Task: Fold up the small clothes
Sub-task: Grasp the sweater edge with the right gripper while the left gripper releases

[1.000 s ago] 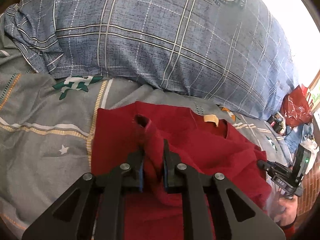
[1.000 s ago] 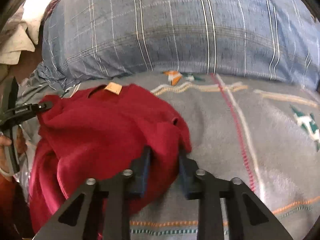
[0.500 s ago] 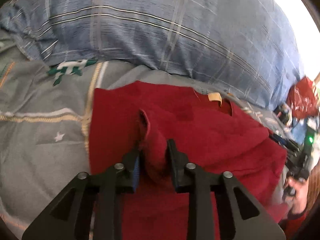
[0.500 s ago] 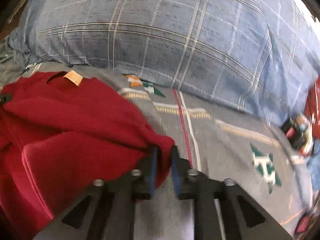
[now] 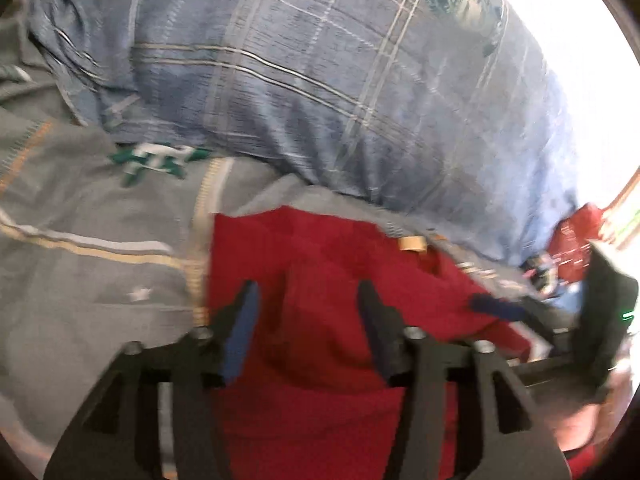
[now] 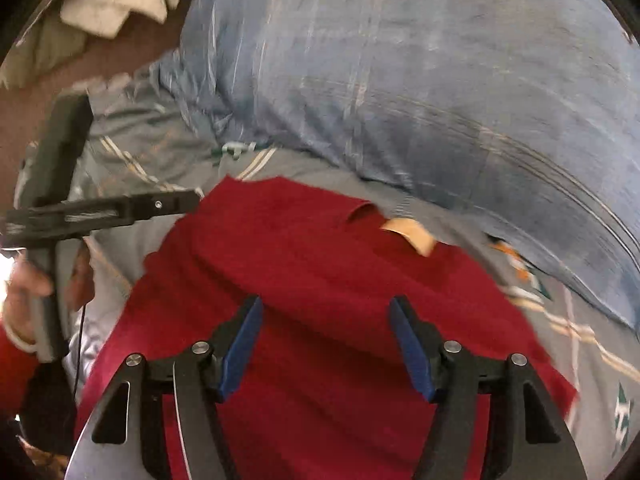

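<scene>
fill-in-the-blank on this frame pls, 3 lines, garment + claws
1. The garment lying on the grey bedsheet is ____ in colour.
2. The tan neck label points toward the blue plaid ____.
3. Both the left claw and the right claw stand ____, their jaws having just been opening, pads clear of the cloth.

Missing words: red; pillow; open

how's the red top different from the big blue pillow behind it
The red top is plain, one solid colour, with a tan neck label; the blue pillow is checked with pale lines and bears a round emblem. The top lies low and folded; the pillow bulges high behind it. Both rest on the grey bedsheet.
</scene>
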Tool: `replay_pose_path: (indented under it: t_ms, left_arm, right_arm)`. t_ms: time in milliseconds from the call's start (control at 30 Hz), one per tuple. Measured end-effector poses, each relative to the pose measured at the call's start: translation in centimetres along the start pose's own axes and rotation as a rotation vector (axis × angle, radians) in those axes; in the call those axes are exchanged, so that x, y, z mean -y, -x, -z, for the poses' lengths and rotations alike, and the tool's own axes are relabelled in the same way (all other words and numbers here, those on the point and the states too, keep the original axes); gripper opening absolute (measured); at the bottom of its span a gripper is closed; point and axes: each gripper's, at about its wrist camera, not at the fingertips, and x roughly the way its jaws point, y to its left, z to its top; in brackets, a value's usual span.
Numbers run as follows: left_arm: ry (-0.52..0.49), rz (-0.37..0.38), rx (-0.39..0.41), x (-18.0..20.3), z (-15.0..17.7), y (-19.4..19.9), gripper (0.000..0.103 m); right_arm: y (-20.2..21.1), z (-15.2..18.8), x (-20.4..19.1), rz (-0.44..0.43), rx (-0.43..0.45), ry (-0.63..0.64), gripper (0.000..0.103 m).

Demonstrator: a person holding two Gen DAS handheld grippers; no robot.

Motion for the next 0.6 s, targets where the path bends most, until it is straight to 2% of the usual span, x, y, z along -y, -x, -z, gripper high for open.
replay_pose_path:
  t_ms: [33, 167, 200, 233, 267, 333, 367, 400, 500, 567, 600]
  left_arm:
    - [0.002, 0.004, -0.006, 0.0, -0.1, -0.2, 0.053]
    - [-0.035, -0.108, 0.009, -0.3, -0.9, -0.2, 0.053]
    - [-0.011, -0.112, 0.015, -1.0, -1.1, 0.2, 0.053]
    - [0.016, -0.104, 0.023, -1.6, -1.3, 0.5, 0.053]
    - [0.060, -0.090, 0.040, -2.5, -1.5, 1.0, 0.053]
    - [0.102, -0.081, 0.060, -3.4, -1.7, 1.7, 0.053]
    - [0.110, -0.085, 0.066, -3.7, -1.9, 1.9, 0.053]
    - [0.109, -0.091, 0.071, -3.8, -1.9, 2.1, 0.053]
    - [0.095, -0.103, 0.090, -3.6, -2.1, 2.5, 0.053]
    - [0.086, -0.099, 0.096, -3.2, -2.2, 2.4, 0.053]
    - [0.076, -0.102, 0.092, -3.0, -2.1, 2.3, 0.053]
  right_arm:
    - [-1.1, -0.6, -0.3, -0.025, -0.011, -0.005, 0.066]
    - [-4.4, -2.4, -1.0, -0.111, -0.045, -0.011, 0.066]
    - [-5.4, -2.8, -1.5, -0.143, -0.062, 0.006, 0.066]
    - [-6.2, -3.0, -2.0, -0.146, -0.078, 0.032, 0.061]
    - [-6.9, -3.1, -2.4, -0.133, -0.090, 0.061, 0.055]
    - [-7.7, -3.3, -2.9, -0.096, -0.112, 0.096, 0.023]
    - [-7.5, -3.4, -2.9, -0.097, -0.108, 0.100, 0.017]
    - [-7.1, -3.7, -3.1, -0.093, -0.097, 0.112, 0.003]
    - [-6.1, -5.3, -3.7, -0.060, -0.015, 0.134, 0.003]
    - [-6.9, -6.4, -3.7, -0.068, -0.006, 0.105, 0.004]
    - [-8.1, -6.6, -3.8, -0.041, -0.017, 0.099, 0.004]
